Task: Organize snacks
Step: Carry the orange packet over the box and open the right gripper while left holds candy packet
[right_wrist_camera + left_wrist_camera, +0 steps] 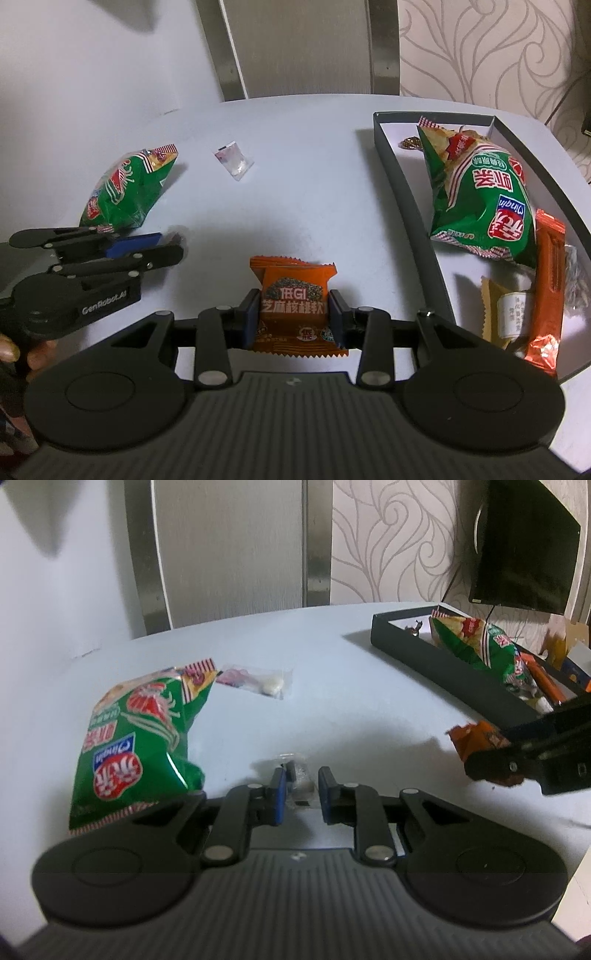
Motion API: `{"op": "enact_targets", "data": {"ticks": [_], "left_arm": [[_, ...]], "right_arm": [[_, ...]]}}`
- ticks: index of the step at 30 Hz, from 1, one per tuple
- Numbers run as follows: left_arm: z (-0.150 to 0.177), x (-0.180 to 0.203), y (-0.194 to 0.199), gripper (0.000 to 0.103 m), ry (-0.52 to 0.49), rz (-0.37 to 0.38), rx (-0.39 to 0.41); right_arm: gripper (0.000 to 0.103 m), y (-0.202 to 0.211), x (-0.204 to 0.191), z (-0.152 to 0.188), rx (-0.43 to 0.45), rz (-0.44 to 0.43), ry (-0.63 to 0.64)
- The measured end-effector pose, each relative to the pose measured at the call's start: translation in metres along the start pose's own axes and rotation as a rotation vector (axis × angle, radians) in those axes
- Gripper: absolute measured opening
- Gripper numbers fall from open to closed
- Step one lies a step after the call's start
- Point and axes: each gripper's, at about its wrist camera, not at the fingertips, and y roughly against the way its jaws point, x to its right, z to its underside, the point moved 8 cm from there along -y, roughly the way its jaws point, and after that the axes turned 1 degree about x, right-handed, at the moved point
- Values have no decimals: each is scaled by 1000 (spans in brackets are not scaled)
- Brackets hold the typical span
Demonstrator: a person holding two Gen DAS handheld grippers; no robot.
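Observation:
My left gripper [301,794] is shut on a small clear-wrapped snack [300,775] low over the pale table [351,686]. It also shows at the left of the right wrist view, left gripper [171,245]. My right gripper [291,314] is shut on an orange snack packet [293,291], held just above the table beside the black box [406,206]. In the left wrist view the right gripper [491,764] and orange packet [476,738] sit by the box's near corner. A green chip bag [136,738] [125,192] lies left of my left gripper.
A small clear packet with pink contents [255,681] [234,162] lies mid-table. The box holds a second green chip bag [480,195], a long orange bar [548,295] and a yellow packet [498,314]. A chair back [303,48] stands behind the table. A hand [22,350] holds the left gripper.

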Motion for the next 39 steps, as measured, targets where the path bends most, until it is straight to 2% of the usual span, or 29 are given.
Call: {"op": "enact_targets", "data": {"ticks": [19,29,39], "left_arm": [[-20,-7,-17,21,8,-48,-5],[-31,-4,-25,21,10,-39,-5],[-28,-5,-36,21,27,-39,-34]], "right_arm": [[43,17,0,0,17,-26,-28],[43,33,-7,-4,26,-65,-66],[43,45,-6,-3,22,-105,-119]]}}
